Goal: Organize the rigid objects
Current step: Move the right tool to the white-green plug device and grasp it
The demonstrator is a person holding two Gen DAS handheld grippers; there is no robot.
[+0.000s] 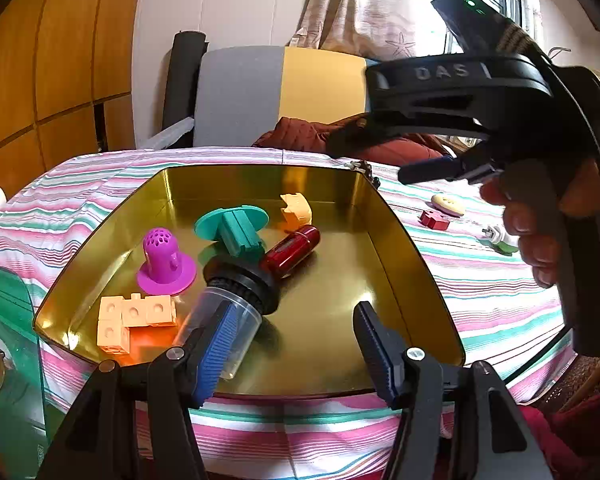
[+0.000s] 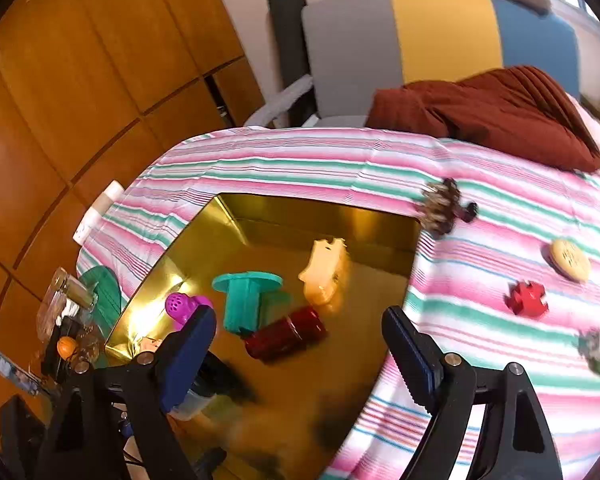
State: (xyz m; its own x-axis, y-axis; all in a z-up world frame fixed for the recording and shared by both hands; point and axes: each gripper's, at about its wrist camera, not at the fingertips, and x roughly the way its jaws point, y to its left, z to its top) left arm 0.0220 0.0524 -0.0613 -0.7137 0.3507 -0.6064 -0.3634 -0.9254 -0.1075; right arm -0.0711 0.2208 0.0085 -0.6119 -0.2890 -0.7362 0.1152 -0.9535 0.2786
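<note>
Left wrist view: my left gripper (image 1: 296, 350) is spread open over the gold tin's (image 1: 396, 216) near edge, holding nothing, with the clear jar (image 1: 236, 300) just beside my left finger. My right gripper (image 2: 300, 356) hangs open and empty above the tin.

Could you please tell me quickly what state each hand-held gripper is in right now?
Left hand-held gripper: open, holding nothing, over the gold tray.
Right hand-held gripper: open, nothing between its fingers, above the same tray.
</note>
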